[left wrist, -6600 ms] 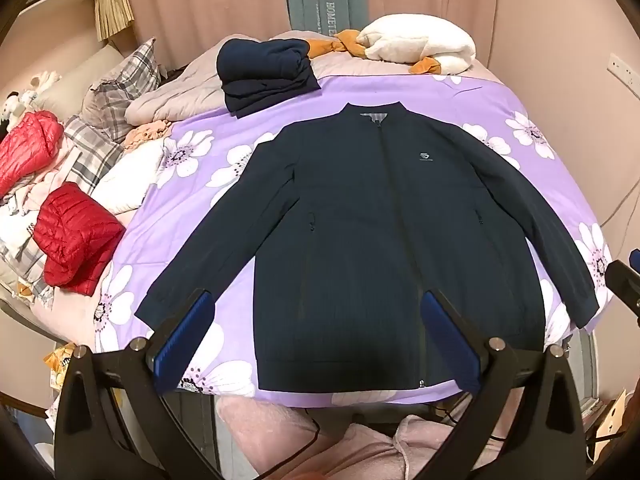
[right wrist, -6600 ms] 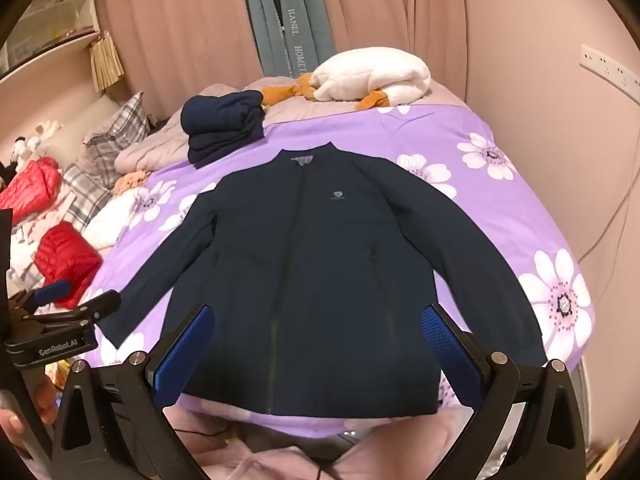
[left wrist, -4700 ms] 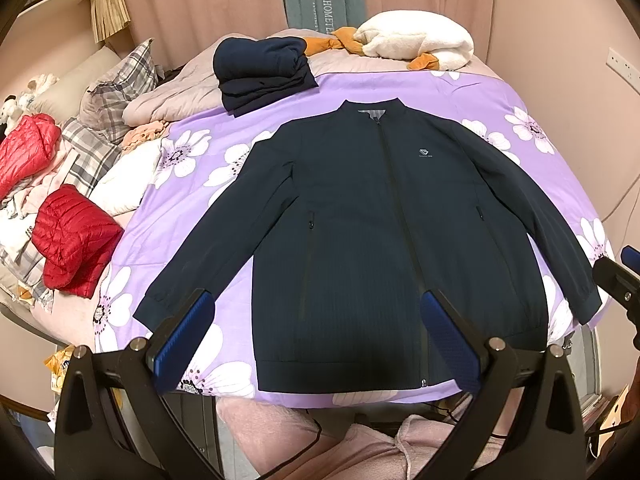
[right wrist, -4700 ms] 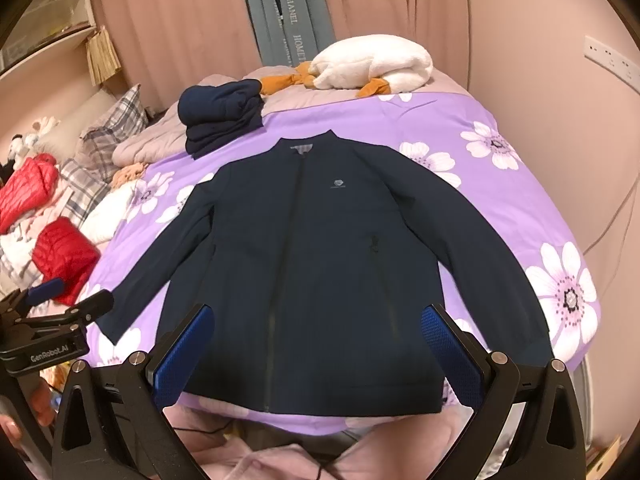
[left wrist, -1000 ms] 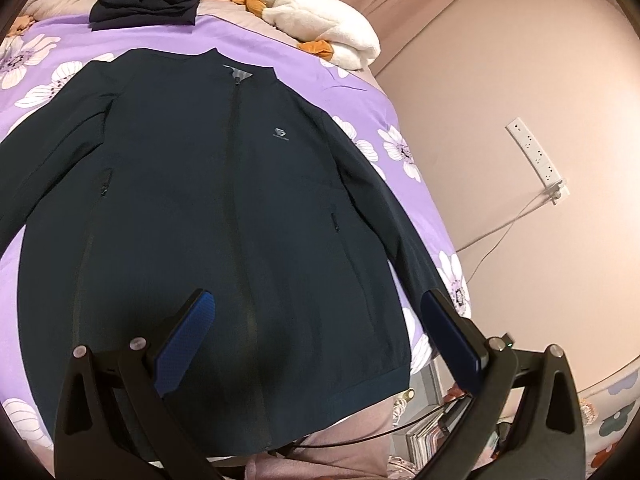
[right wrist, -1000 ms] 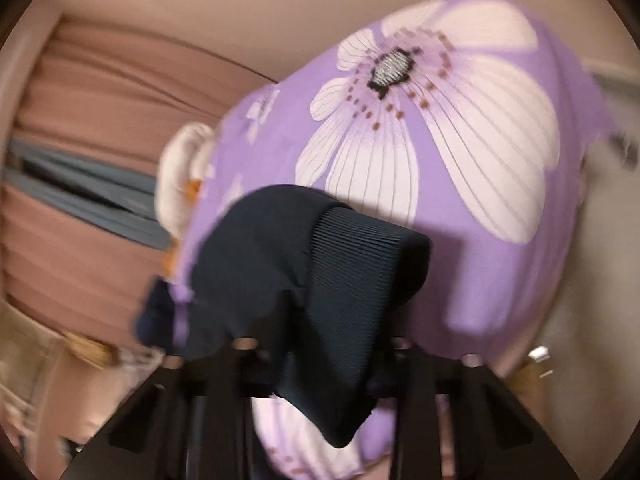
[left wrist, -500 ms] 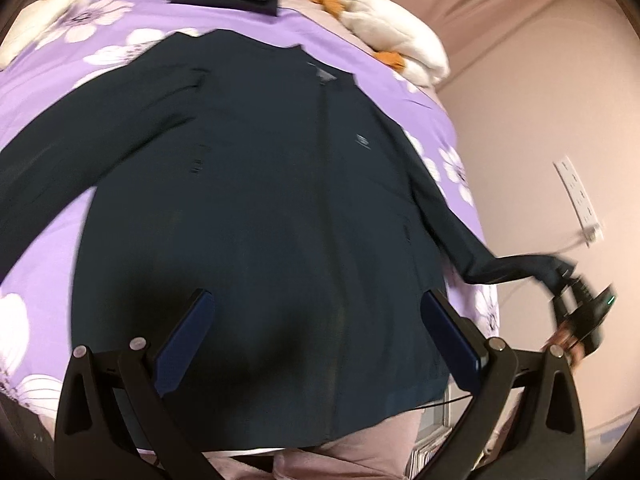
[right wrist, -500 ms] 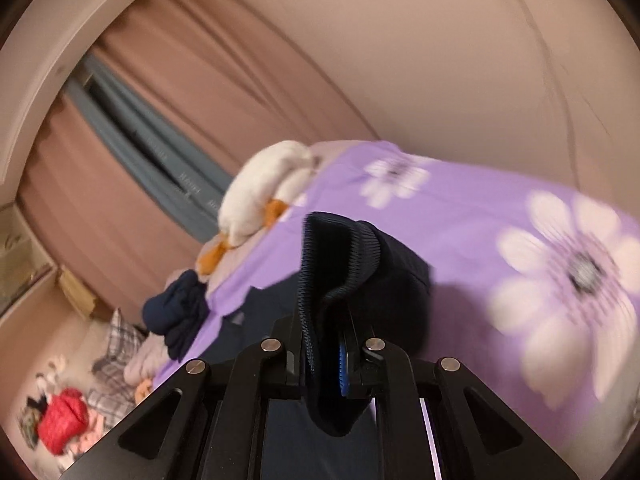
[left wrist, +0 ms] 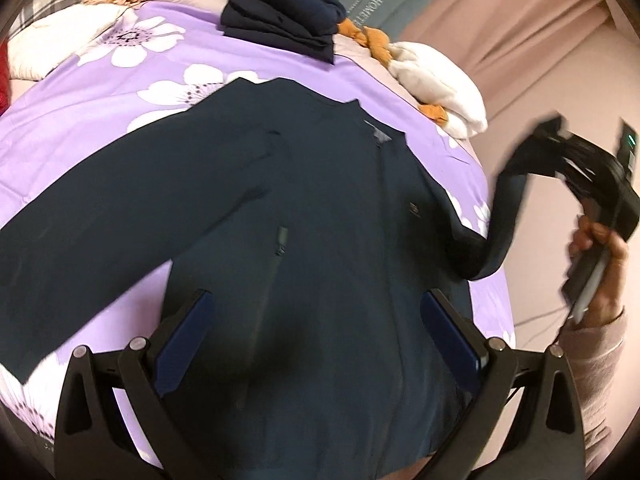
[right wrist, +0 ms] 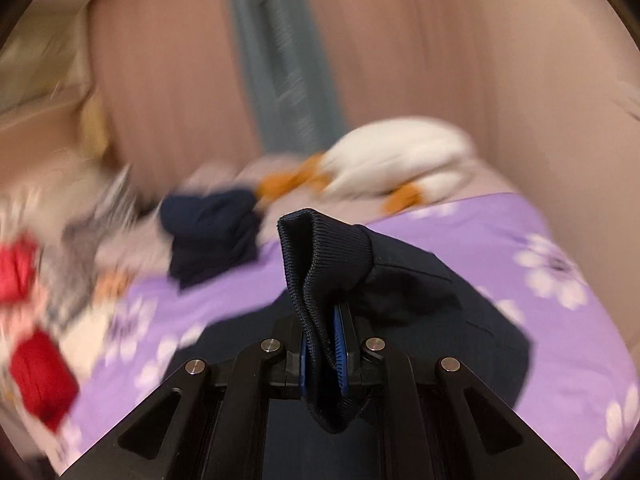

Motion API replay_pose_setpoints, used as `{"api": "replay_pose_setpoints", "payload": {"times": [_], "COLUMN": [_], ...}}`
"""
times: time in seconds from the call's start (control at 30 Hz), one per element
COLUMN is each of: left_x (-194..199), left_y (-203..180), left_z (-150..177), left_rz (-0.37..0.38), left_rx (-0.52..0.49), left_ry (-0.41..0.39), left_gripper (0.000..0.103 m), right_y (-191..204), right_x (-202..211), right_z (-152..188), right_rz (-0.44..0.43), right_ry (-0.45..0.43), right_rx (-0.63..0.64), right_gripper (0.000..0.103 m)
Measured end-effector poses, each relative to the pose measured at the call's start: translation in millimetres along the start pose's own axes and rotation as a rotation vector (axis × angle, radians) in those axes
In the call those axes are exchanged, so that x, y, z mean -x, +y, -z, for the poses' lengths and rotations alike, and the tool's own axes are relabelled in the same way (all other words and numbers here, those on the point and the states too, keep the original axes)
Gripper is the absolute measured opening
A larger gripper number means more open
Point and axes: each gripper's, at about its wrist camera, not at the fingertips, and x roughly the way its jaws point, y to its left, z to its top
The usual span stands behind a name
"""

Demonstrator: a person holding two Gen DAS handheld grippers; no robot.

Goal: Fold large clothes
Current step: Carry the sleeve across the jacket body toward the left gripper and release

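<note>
Left wrist view looks down the jacket (left wrist: 320, 208) from its near hem; right wrist view hangs close over its right side, facing far pillows (right wrist: 404, 160); both share the bed (left wrist: 92, 120).

You face a bed with a purple floral cover (left wrist: 280, 60). Behind it hang pink curtains (left wrist: 500, 12) with a grey-green drape (right wrist: 280, 52) between them. To your right stands a plain pink wall (left wrist: 532, 152)

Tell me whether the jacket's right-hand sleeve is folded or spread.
Neither yet: the right gripper is shut on the sleeve cuff, lifted off the bed.
</note>
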Motion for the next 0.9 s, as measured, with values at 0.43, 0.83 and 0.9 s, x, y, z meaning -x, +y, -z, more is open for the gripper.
{"api": "replay_pose_setpoints", "payload": {"times": [0.43, 0.83, 0.9], "left_x": [-41, -101, -119], "left_y": [47, 21, 16], "left_z": [-23, -71, -86], "left_rz": [-0.059, 0.214, 0.208], "left_rx": [0.073, 0.191, 0.197], "left_ry": [0.048, 0.093, 0.098], "left_gripper": [0.103, 0.1, 0.091], "right_y": [101, -94, -111], "right_x": [-158, -78, -69], "right_z": [126, 86, 97], "right_rz": [-0.218, -0.131, -0.126], "right_ry": [0.491, 0.291, 0.286], "right_rx": [0.315, -0.109, -0.154], "right_gripper": [0.05, 0.065, 0.065]}}
